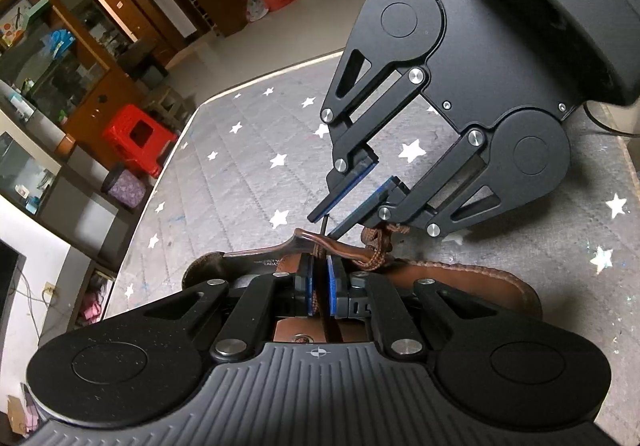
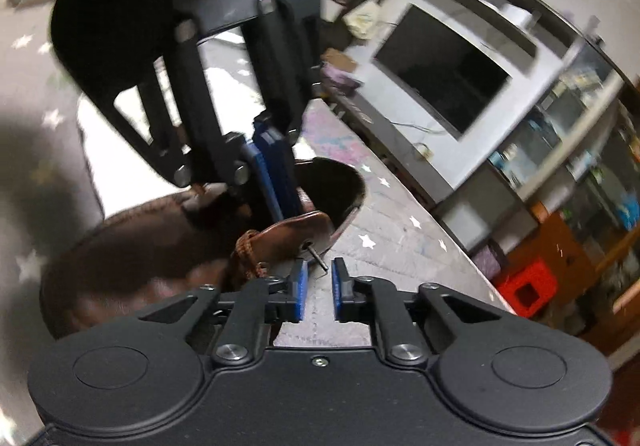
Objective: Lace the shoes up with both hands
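The left claw pinches the brown lace over the shoe. The right claw is spread; only its blurry view shows what looks like the lace tip just ahead.

My left tongs and right tongs look like matt black plastic with bright metal rivets and blue rubbery pads. The shoe between them is brown leather — smooth with a soft sheen, stitched at the rim. Its lace is rough braided brown cord, tipped dark and glossy. The bed cover is grey quilted cloth — matt, with printed white stars.
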`<state>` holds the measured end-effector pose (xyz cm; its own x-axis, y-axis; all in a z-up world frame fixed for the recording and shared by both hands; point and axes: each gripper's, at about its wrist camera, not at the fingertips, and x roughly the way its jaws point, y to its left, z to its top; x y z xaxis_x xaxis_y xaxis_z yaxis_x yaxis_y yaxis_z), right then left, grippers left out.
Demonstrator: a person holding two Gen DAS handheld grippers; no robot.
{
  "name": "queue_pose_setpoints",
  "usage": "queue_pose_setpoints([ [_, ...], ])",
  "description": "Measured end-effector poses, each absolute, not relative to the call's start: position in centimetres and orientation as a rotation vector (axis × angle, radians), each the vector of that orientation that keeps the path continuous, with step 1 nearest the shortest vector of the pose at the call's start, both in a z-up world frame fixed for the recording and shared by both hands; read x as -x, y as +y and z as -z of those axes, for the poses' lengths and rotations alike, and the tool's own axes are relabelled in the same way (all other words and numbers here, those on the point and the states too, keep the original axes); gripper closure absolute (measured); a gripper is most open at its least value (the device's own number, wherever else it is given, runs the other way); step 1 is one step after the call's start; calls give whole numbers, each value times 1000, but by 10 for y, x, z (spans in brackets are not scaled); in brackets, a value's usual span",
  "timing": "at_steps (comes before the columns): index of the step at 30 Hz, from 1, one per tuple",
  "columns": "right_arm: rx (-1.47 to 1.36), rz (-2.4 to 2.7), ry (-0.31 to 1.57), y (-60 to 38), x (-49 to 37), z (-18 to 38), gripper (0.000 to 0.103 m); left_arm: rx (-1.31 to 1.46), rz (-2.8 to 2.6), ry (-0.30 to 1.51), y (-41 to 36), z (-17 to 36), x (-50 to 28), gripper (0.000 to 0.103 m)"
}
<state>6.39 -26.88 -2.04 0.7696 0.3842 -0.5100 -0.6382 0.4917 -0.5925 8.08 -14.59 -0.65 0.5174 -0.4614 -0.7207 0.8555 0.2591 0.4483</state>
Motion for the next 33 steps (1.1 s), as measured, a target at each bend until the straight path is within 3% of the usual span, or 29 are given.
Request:
queue_pose_setpoints([
  [5, 951, -642, 287, -262, -56, 26, 101, -921, 932, 505, -147, 6, -75, 92],
  [7, 941, -627, 282, -263, -54, 25, 101, -914, 919, 506, -146, 5, -72, 86],
  [9, 931, -613, 277, -263, -52, 24, 101, -898, 896, 505, -145, 3, -66, 71],
  [17, 948, -600, 262, -262, -49, 24, 103, -840, 837, 475, -134, -8, -35, 57],
  [33, 1047, -626, 234, -256, -48, 28, 102, -788, 771, 486, -115, -14, -19, 55],
])
